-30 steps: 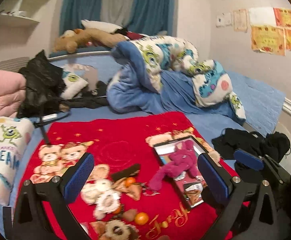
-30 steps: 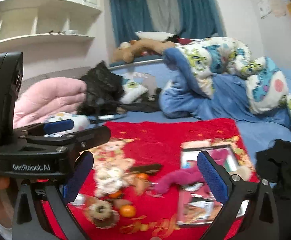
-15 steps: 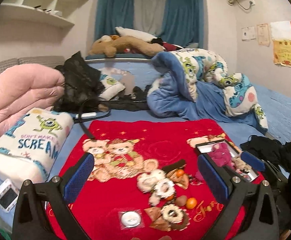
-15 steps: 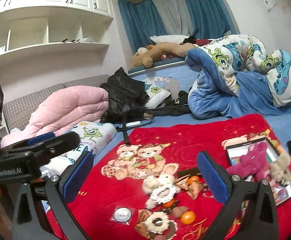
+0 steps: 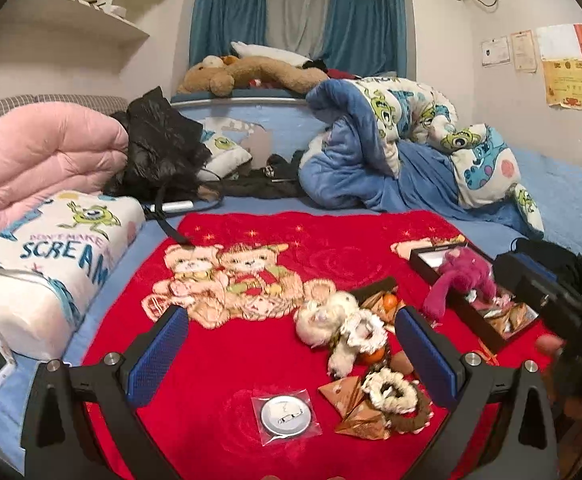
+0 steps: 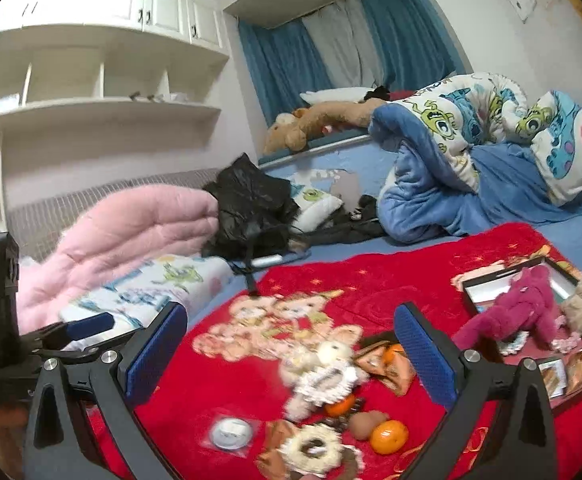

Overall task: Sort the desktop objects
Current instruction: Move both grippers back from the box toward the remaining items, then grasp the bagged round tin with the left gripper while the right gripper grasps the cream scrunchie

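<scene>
Both grippers, left (image 5: 291,360) and right (image 6: 291,356), were wide open, empty. The soft, light white plush (image 5: 323,314) at 1 o'clock looked squeezable at its middle.

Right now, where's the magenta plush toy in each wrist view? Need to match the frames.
Left wrist: magenta plush toy at right of centre, lying over the near edge of the black tray, beyond the right finger.
Right wrist: magenta plush toy at far right, mid-height, across the same black tray.
Shared landmark: the bear print on the red blanket.
</scene>
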